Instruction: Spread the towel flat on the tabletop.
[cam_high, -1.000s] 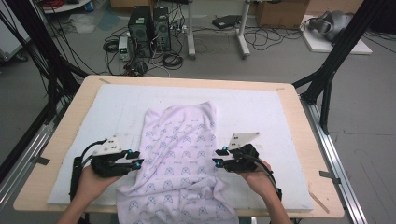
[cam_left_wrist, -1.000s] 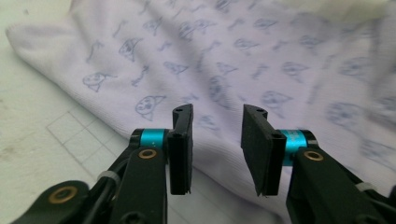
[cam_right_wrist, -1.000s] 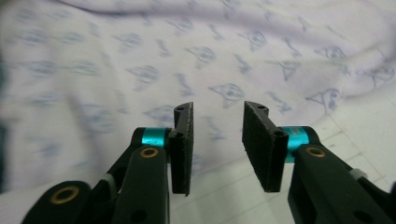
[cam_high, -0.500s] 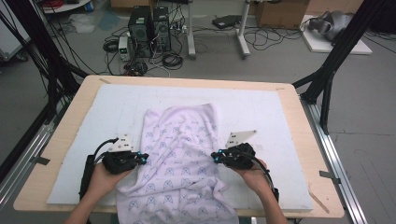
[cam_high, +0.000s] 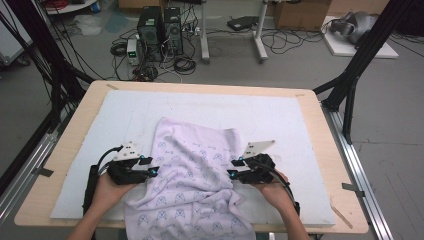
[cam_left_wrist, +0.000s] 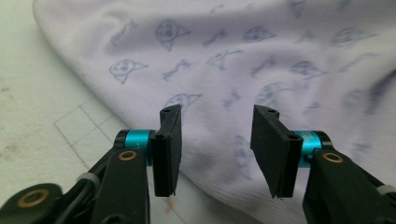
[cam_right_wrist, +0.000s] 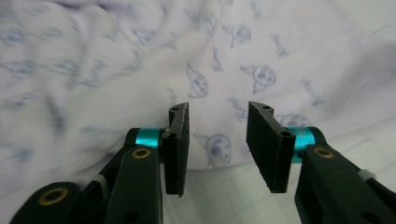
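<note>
A pale lilac cloth (cam_high: 192, 180) printed with small blue figures lies rumpled on the white mat (cam_high: 280, 120), hanging over the table's near edge. My left gripper (cam_high: 151, 171) is at the cloth's left edge, open, its jaws just above the fabric (cam_left_wrist: 243, 70) with nothing between them (cam_left_wrist: 215, 140). My right gripper (cam_high: 233, 168) is at the cloth's right edge, also open, its jaws over the hem (cam_right_wrist: 219, 144). The cloth (cam_right_wrist: 140, 60) spreads beyond the right jaws.
The wooden table (cam_high: 320, 125) carries the white mat, with bare mat behind and beside the cloth. Black frame posts (cam_high: 360, 65) rise at the right and left. Computers and cables (cam_high: 160, 35) sit on the floor beyond the table.
Both grippers have moved inward to the cloth's two side edges. The cloth has barely shifted.
</note>
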